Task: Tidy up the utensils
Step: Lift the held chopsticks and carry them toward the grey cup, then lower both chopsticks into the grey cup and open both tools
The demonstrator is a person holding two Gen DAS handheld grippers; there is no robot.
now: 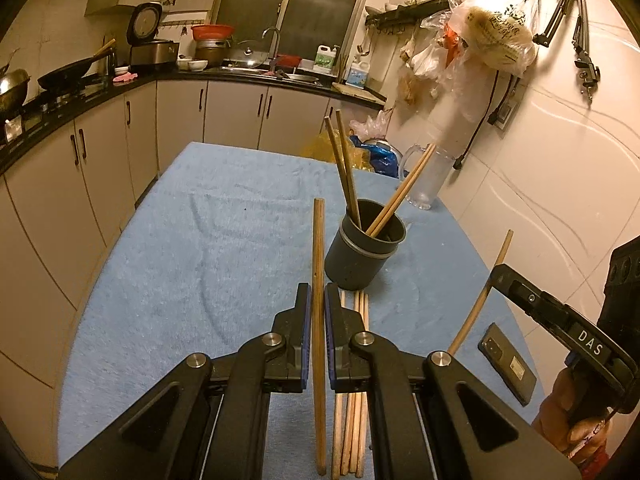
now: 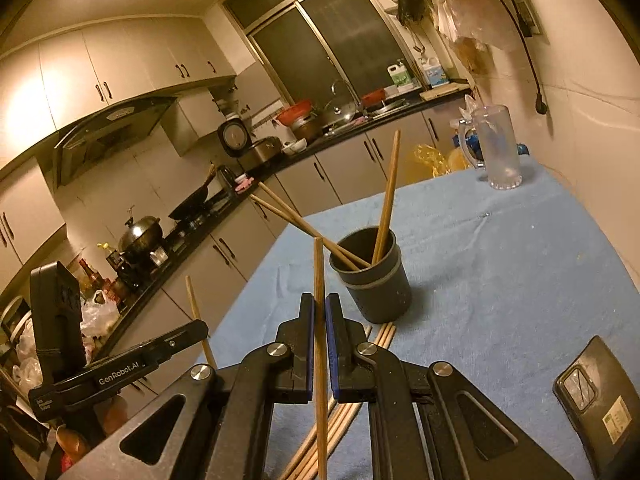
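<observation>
Each hand holds one wooden chopstick lengthwise, its free end aimed forward at the dark cup, a hold that seems meant to let the stick be tipped in end first. The left tool (image 1: 318, 308) is clamped on a chopstick (image 1: 319, 264) that runs straight along the gap between its blue-padded fingers, with its far tip reaching about level with the dark utensil cup (image 1: 362, 250), just to the cup's left. The right tool (image 2: 319, 320) is likewise closed on a second chopstick (image 2: 319, 276), whose tip stands just left of the cup's rim in that view. The cup stands upright on the blue towel covering the table (image 1: 192, 248) and already holds three chopsticks (image 1: 346, 168), two leaning left and one leaning right, so the sorting looks partly done. Several loose chopsticks (image 1: 352, 432) lie side by side on the towel just near of the cup, probably waiting their turn. The sticks are plain light-brown wood, slender, straight and square-ended. A black phone (image 2: 596, 396) lies on the near right of the table, and a clear plastic pitcher (image 2: 496, 148) stands at the far right corner, well apart from the cup.
</observation>
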